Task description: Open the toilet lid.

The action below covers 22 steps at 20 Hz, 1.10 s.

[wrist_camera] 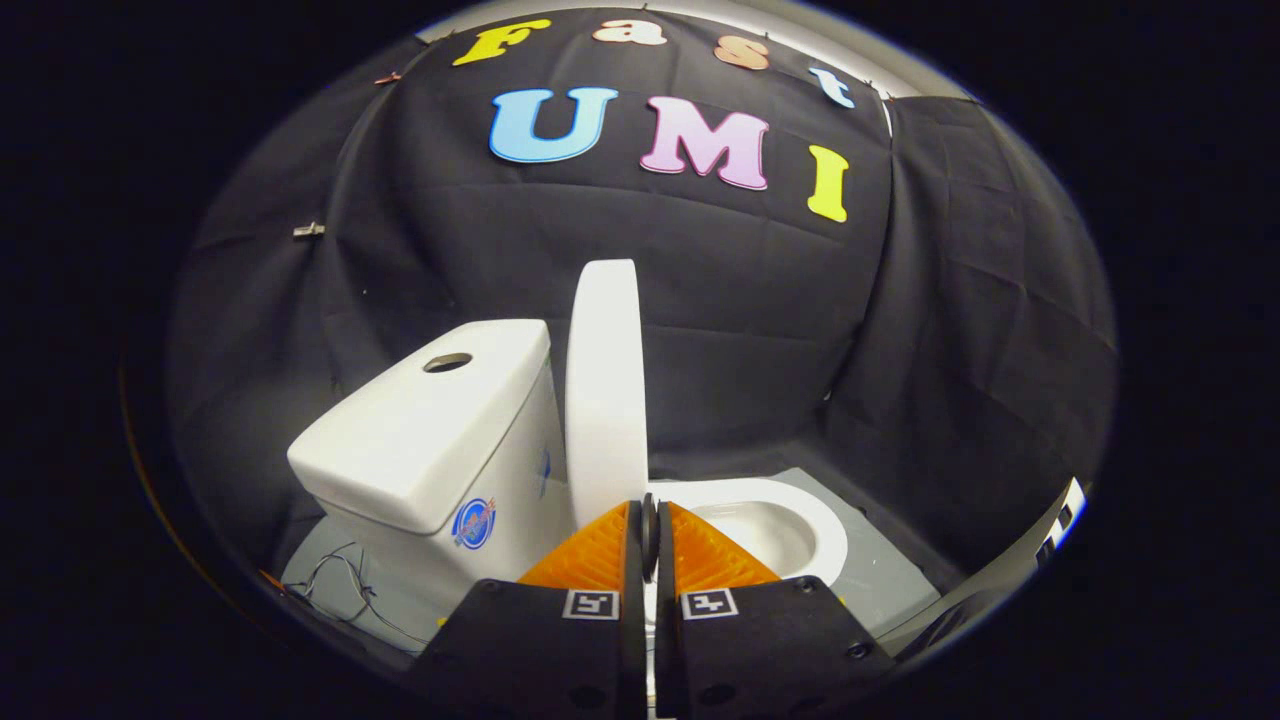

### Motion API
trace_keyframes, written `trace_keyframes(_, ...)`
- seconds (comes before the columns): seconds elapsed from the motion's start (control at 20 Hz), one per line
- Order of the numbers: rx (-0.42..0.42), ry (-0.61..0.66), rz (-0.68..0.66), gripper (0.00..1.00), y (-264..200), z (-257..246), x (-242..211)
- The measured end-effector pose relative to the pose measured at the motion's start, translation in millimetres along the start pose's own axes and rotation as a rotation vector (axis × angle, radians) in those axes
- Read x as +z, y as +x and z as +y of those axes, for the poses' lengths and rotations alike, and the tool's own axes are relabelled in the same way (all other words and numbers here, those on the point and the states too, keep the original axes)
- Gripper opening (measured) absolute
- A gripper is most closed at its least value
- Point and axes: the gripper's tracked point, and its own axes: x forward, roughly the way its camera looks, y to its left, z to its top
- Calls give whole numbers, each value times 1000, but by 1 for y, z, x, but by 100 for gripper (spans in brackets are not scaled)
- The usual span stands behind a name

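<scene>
Gripper view: the toilet lid stands raised, nearly upright and seen edge-on, its long axis running vertically, just beside the tank and just ahead of the fingertips. The gripper has its fingers closed together with only a narrow slit between them, holding nothing. The bowl lies open beyond the fingers. A round sticker on the tank's side is too small to read. Thin wires trail by the base.
</scene>
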Motion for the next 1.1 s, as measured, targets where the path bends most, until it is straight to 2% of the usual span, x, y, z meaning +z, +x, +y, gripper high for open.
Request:
trace_keyframes(0.35,27,-88,-37,12,-4,40,-3)
trace_keyframes(0.85,20,-141,-56,12,-6,46,-8)
trace_keyframes(1.05,36,-146,-63,17,-4,50,-6)
trace_keyframes(1.1,48,-154,-63,25,-5,55,-8)
